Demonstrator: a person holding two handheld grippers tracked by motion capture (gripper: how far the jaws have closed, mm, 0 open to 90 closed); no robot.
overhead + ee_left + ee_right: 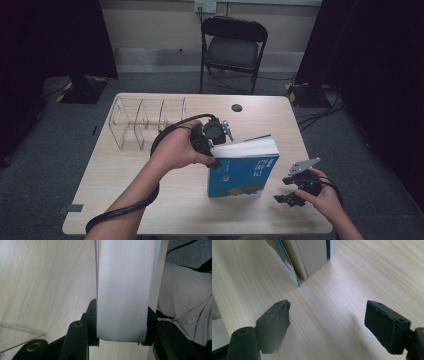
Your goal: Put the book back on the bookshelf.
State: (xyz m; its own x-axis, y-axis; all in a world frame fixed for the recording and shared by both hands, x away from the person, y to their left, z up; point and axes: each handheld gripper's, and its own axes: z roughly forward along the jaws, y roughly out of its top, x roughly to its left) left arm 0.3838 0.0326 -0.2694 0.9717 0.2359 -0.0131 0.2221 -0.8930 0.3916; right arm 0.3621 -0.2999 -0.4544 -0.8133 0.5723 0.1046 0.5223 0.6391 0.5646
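Note:
A thick book (242, 172) with a blue cover stands upright on the wooden table (125, 185), its white page block facing up. My left gripper (216, 150) comes in from the left and is shut on the book's upper left corner. In the left gripper view both black jaws press against the sides of the white page block (122, 290), with the left gripper (122, 323) clamped around it. My right gripper (281, 190) hovers low to the right of the book, open. In the right gripper view the right gripper (327, 315) holds nothing, and the book's bottom corner (312, 255) stands farther ahead.
A clear acrylic rack (145, 120) with several slots stands at the table's back left. A small dark round spot (236, 107) lies near the far edge. A black folding chair (232, 47) stands behind the table. The person's light clothing (185, 297) shows past the table edge.

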